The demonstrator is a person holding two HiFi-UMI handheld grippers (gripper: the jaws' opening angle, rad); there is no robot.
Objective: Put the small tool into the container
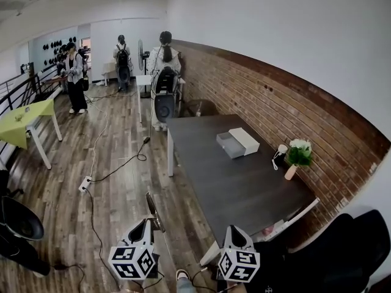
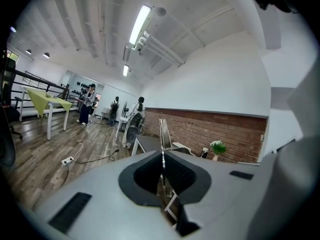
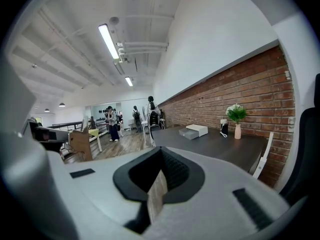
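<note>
The container (image 1: 237,143) is a small box with a grey tray and a white lid, standing on the dark grey table (image 1: 238,188); it also shows in the right gripper view (image 3: 192,131). I cannot make out a small tool. A small white object (image 1: 281,150) lies beside a potted plant (image 1: 298,156). Both grippers hang low in front of the table's near end, far from the box. My left gripper (image 1: 150,199) (image 2: 162,121) is shut with nothing in it. My right gripper (image 1: 234,231) (image 3: 150,134) has its jaws together and is also empty.
A brick wall (image 1: 287,102) runs along the table's far side. Black chairs stand at the right (image 1: 342,249) and lower left (image 1: 18,221). A cable and power strip (image 1: 84,184) lie on the wood floor. Several people (image 1: 76,78) and a green table (image 1: 24,118) are at the back.
</note>
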